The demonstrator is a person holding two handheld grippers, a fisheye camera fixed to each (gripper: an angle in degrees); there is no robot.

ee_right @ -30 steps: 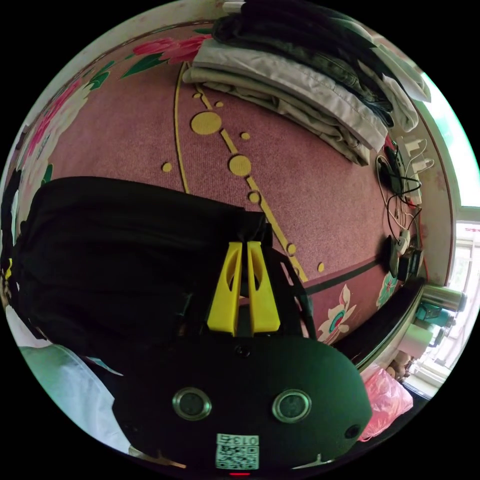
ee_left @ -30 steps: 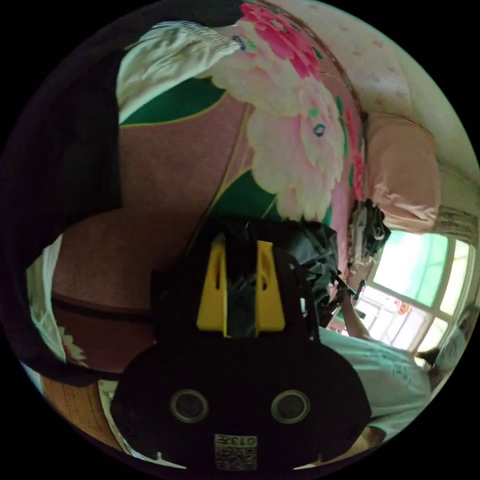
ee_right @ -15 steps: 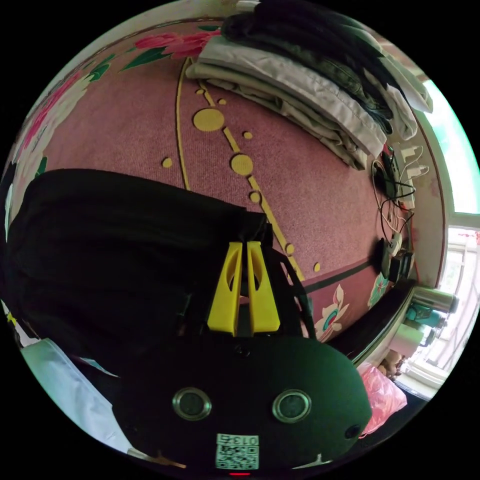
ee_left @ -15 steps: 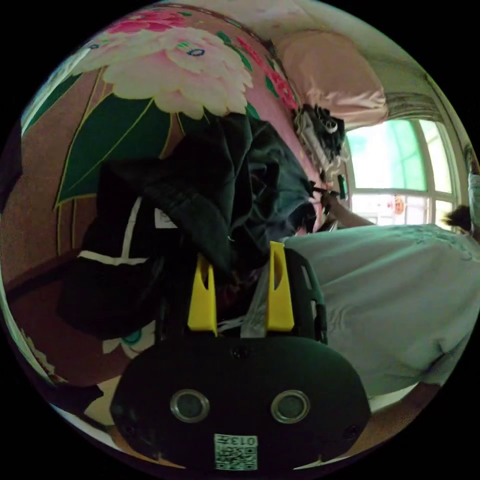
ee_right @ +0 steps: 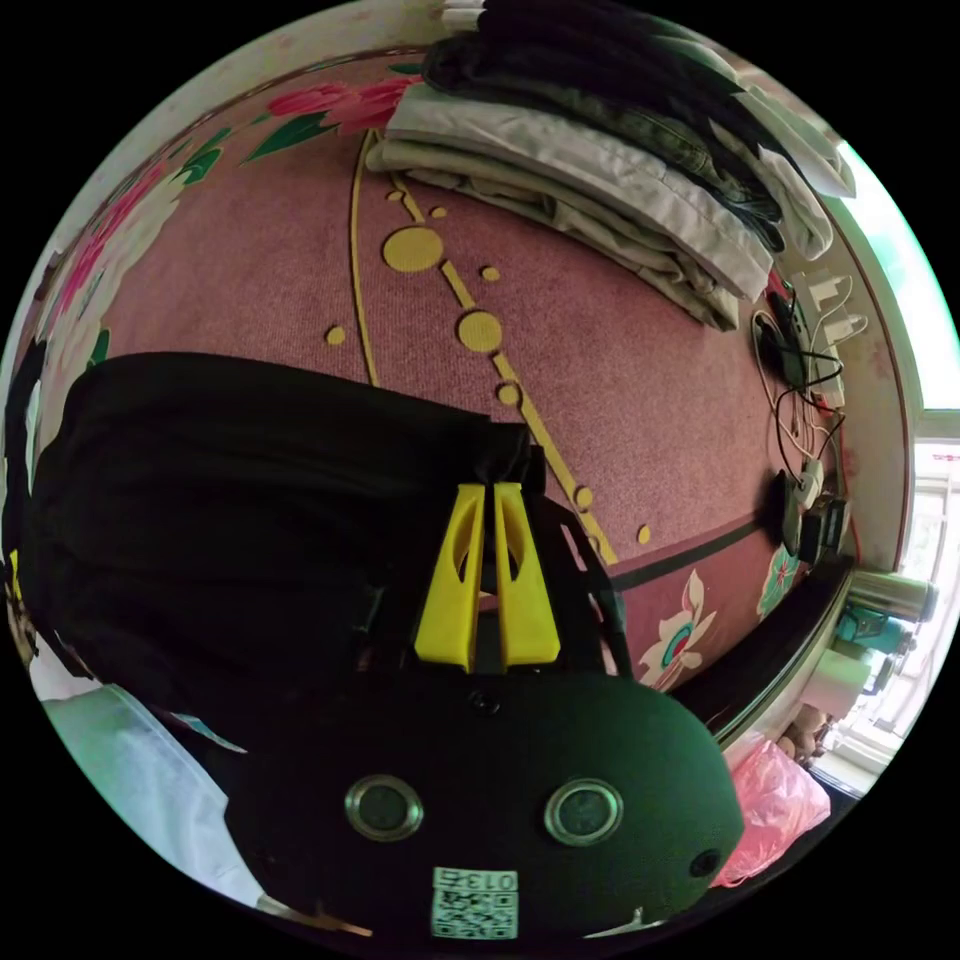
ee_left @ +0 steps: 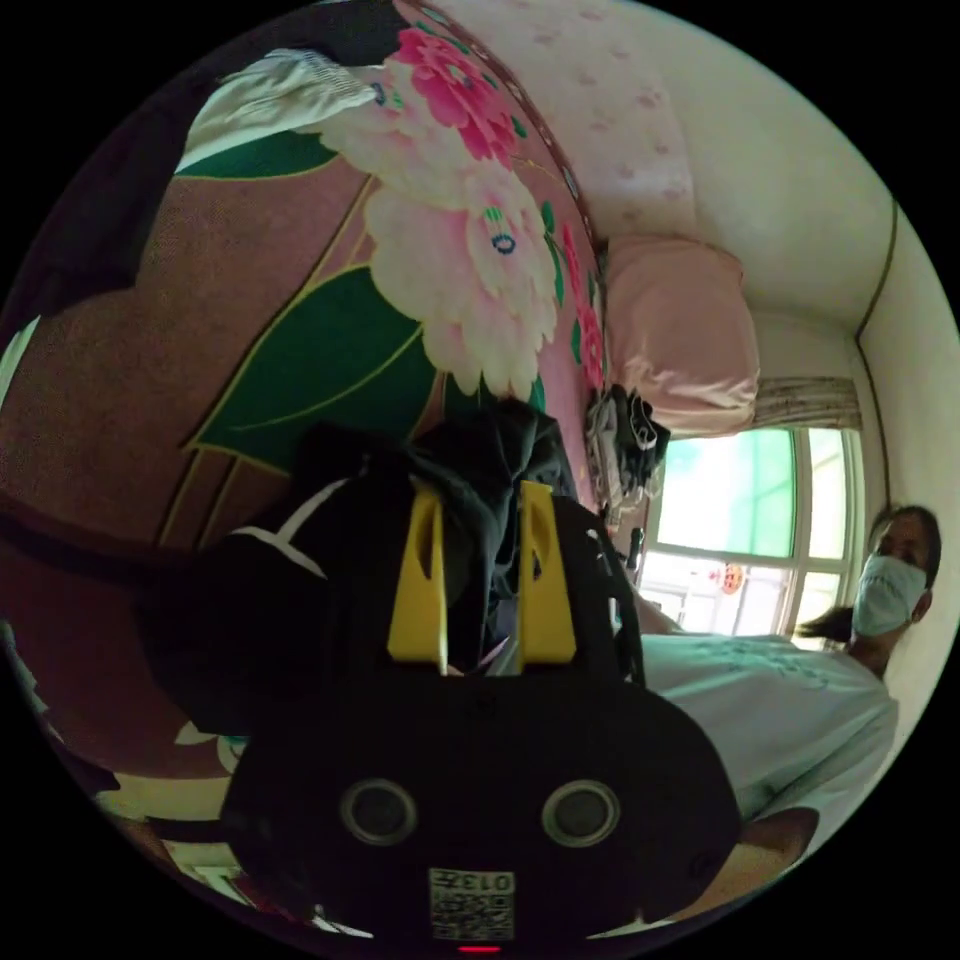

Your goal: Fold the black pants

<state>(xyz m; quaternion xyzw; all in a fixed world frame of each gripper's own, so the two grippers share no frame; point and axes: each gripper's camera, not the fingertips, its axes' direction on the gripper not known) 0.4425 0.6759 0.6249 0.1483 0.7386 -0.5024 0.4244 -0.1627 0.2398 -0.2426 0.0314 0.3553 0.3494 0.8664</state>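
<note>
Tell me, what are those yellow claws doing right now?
Left gripper shut on dark cloth. Right gripper shut on pants corner, pants flat on bedspread. Folded stack beyond, apart from pants.

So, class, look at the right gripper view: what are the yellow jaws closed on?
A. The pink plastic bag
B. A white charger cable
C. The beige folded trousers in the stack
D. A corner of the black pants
D: the right gripper has its two yellow jaws pressed together on a bunched corner of the black pants, which lie spread on the pink floral bedspread.
</note>
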